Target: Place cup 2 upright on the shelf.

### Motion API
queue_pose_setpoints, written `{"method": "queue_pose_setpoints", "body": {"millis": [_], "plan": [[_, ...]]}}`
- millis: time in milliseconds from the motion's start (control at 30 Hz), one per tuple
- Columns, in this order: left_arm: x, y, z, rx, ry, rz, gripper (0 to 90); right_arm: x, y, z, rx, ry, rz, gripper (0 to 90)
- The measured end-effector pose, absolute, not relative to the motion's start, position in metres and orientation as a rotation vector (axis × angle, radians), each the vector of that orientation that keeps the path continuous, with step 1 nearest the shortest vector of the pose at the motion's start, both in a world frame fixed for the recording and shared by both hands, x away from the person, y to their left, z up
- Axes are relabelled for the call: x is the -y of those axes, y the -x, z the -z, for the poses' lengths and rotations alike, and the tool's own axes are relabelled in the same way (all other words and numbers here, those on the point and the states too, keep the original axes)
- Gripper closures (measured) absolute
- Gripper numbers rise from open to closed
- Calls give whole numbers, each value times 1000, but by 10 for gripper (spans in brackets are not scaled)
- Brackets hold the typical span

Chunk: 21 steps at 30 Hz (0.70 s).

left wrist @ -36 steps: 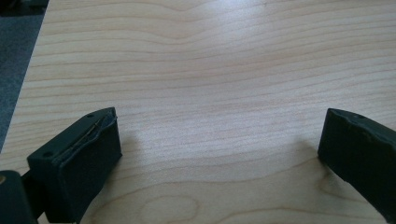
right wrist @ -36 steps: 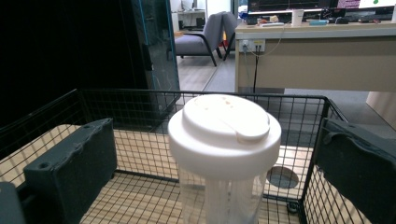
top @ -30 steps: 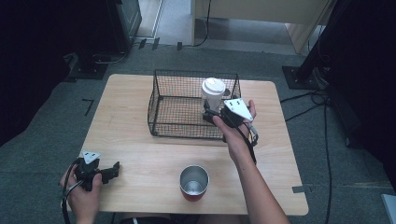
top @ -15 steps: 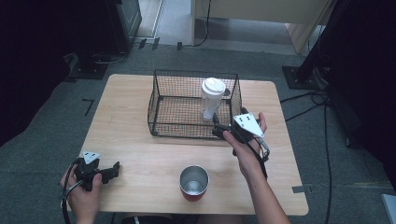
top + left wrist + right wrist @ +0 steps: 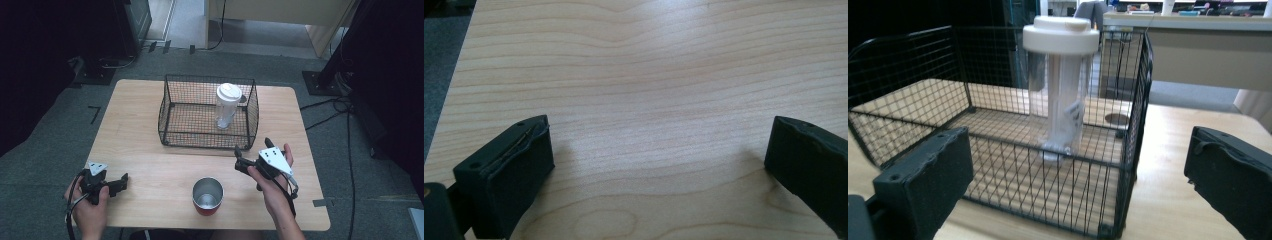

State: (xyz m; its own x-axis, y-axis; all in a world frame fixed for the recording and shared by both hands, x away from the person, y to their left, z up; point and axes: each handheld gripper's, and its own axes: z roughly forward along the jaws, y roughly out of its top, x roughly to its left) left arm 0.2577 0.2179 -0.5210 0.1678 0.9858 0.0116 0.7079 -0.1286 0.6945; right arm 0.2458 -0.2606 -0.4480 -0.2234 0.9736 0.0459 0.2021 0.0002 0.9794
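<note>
High view, left to right: the left gripper [image 5: 119, 183] rests at the near-left corner of the table [image 5: 140, 105], held low in a hand [image 5: 90, 207], exactly where it sat a second ago; its own view shows its jaws spread wide over bare wood, holding nothing. Near the front edge, about midway, a steel cup [image 5: 207, 195] stands upright and open, untouched. Behind it the wire basket [image 5: 175, 136] holds the tumbler [image 5: 227, 106], a clear one with a white lid, upright on the basket floor in the right half, near the right wall. This is what has changed: a second ago the right gripper [image 5: 240, 161] was up at the tumbler inside the basket; it has since drawn back toward the person and now hovers just outside the basket's near right corner, between basket and cup, clear of both. In the right gripper view its jaws [image 5: 923, 185] stand wide apart with nothing between them, and the tumbler [image 5: 1062, 80] stands free behind the mesh [image 5: 1048, 190]. I judge from this that the tumbler has been placed and let go, so that part of the work looks done. The cup, the nearest thing to the right gripper, seems the likely next item, and the wide jaws suit its rim.
</note>
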Motion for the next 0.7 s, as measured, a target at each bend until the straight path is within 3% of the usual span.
{"method": "queue_pose_setpoints", "body": {"millis": [700], "plan": [[-218, -258, 521, -1597, -1902, -657, 0, 260, -174, 491, -1710, -1225, -1360, 0]]}}
